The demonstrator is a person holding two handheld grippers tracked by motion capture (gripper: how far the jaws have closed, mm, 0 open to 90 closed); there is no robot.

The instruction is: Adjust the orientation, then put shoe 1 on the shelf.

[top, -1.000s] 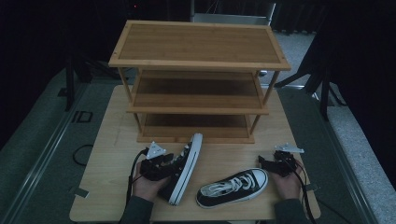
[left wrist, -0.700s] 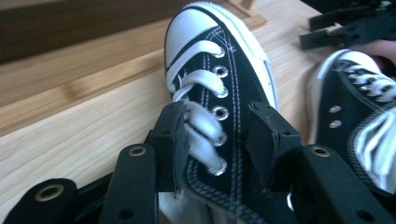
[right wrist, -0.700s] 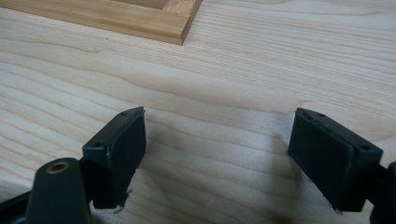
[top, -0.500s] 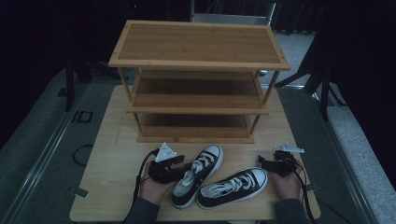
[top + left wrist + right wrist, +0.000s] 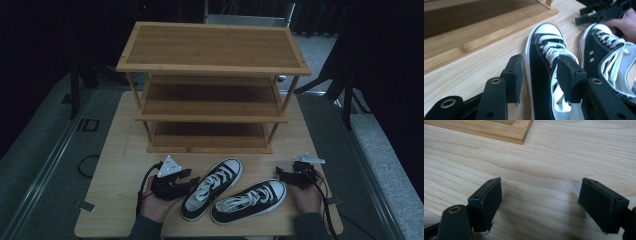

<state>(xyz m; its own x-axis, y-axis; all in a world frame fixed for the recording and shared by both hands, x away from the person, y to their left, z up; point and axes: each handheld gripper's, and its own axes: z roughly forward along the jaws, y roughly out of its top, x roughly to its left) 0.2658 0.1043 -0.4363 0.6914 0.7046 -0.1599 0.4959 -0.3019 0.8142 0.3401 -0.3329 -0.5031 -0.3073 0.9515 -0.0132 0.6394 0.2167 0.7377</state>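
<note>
Since the earlier frame, the left shoe (image 5: pixel 212 187) has dropped flat onto the table (image 5: pixel 120 145), toe aimed up-right at the rack (image 5: pixel 210 117), beside the right shoe (image 5: pixel 250 200). From the left gripper (image 5: pixel 540 77), half-open jaws straddle that shoe's side wall without pinching. From the right gripper (image 5: pixel 541 205), wide, empty jaws face bare wood.

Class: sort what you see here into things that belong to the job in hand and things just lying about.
In the job: left shoe, right shoe, left gripper, right gripper, wooden rack.

Lying about: cable on the floor, dark stands.

Black tongs (image 5: pixel 192 176) with square pads, brass-ringed screw holes, grey three-cornered plate.
</note>
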